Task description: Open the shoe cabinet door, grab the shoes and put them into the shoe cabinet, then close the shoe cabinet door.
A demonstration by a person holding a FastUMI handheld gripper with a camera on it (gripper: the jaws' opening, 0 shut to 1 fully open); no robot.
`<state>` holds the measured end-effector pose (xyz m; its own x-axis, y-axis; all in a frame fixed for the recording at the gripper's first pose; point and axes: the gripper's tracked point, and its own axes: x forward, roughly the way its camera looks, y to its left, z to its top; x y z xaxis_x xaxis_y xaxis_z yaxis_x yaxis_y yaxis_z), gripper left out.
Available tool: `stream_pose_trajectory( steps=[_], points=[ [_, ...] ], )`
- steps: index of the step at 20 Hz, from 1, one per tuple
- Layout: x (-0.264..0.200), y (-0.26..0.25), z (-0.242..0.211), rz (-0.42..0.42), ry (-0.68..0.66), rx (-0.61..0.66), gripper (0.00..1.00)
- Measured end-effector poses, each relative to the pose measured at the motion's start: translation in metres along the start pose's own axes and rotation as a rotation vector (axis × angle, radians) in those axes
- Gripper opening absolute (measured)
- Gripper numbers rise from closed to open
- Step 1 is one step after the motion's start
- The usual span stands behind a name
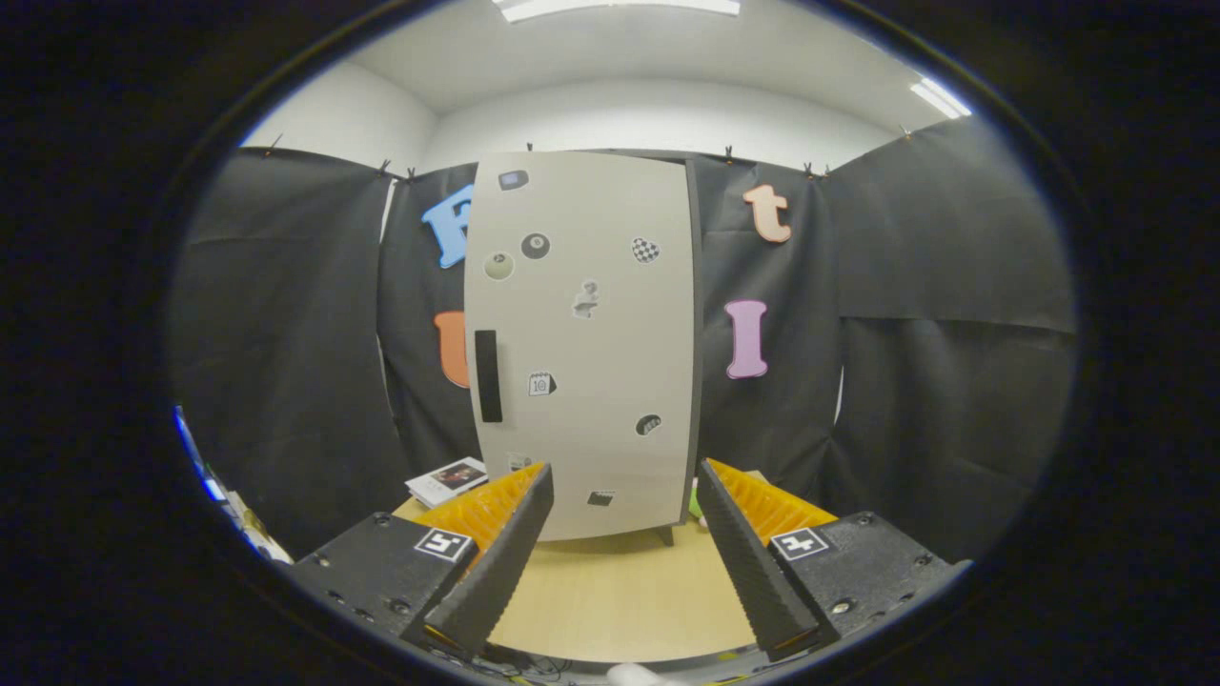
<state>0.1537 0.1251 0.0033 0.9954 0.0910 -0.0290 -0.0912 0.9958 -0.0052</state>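
The shoe cabinet (581, 343) fills the frame's centre, its door (610, 381) closed, black handle (487, 375) at its left edge. It stands on a wooden table (620, 591). Lower down, the gripper (624, 476) is open, fingers apart, holding nothing. A booklet (446, 479) lies lower left.

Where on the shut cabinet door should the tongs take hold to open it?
On the black vertical handle near the cabinet door's left edge. It is a narrow upright bar, so the open tongs, empty and short of the door, should probably come straight in, one finger either side. Hinges likely sit on the opposite edge.
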Motion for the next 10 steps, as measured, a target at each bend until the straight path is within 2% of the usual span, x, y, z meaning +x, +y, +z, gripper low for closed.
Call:
stream_pose_trajectory(
  steps=[10],
  points=[
    [-0.0044,0.0024,-0.0032,0.013,-0.004,-0.006,0.99]
  ],
)
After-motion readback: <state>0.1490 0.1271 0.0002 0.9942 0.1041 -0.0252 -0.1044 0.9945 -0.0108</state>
